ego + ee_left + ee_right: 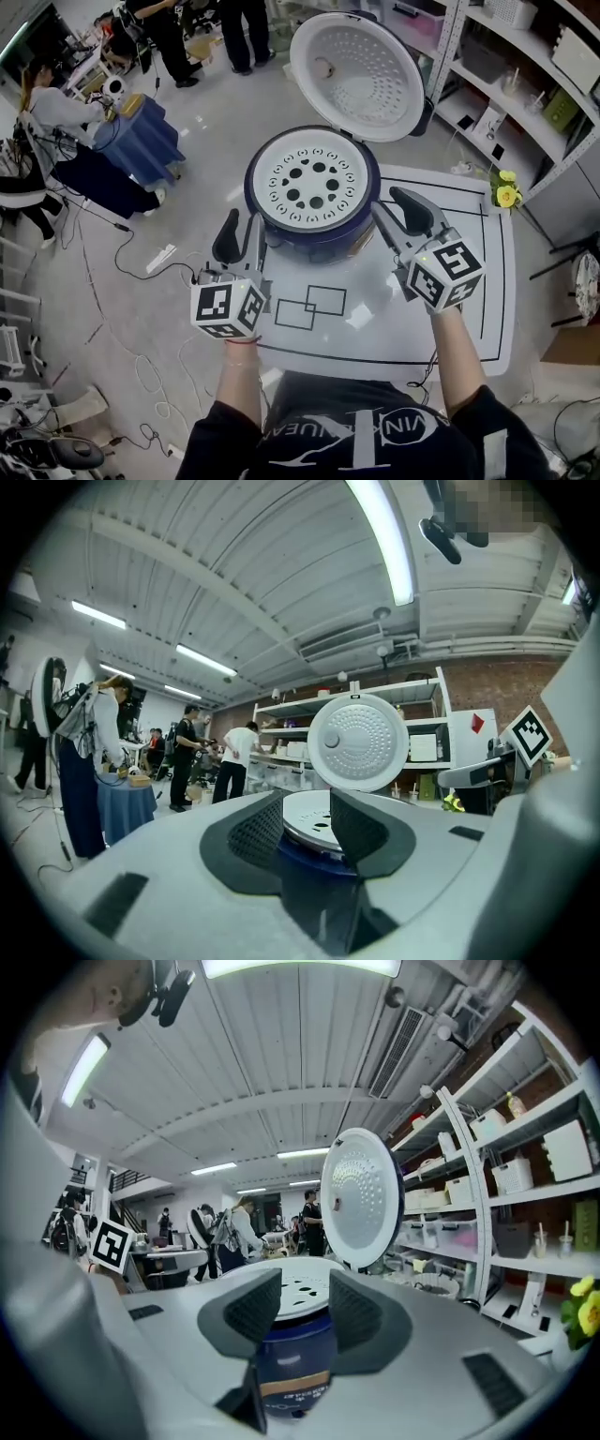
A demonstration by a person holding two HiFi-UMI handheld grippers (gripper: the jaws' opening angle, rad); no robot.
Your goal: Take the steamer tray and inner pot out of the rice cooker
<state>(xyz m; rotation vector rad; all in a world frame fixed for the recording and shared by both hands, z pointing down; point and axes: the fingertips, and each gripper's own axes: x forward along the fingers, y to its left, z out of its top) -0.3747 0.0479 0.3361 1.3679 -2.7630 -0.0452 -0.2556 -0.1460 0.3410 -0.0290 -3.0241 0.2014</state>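
A dark blue rice cooker (314, 230) stands on the white mat with its round lid (361, 75) swung up at the back. The white steamer tray (309, 178), pierced with holes, sits in its top; the inner pot is hidden under it. My left gripper (241, 239) is open just left of the cooker's near side, touching nothing. My right gripper (398, 217) is open at the near right side. In the left gripper view the tray (305, 819) shows beyond the left gripper (307, 834). In the right gripper view the cooker (295, 1363) lies ahead of the right gripper (305, 1314).
The mat (469, 309) carries black outlines. Shelves (525, 84) with boxes run along the right, with yellow flowers (507, 190) near the mat's corner. People work around a blue-draped table (141, 136) at the left. Cables trail over the floor (141, 272).
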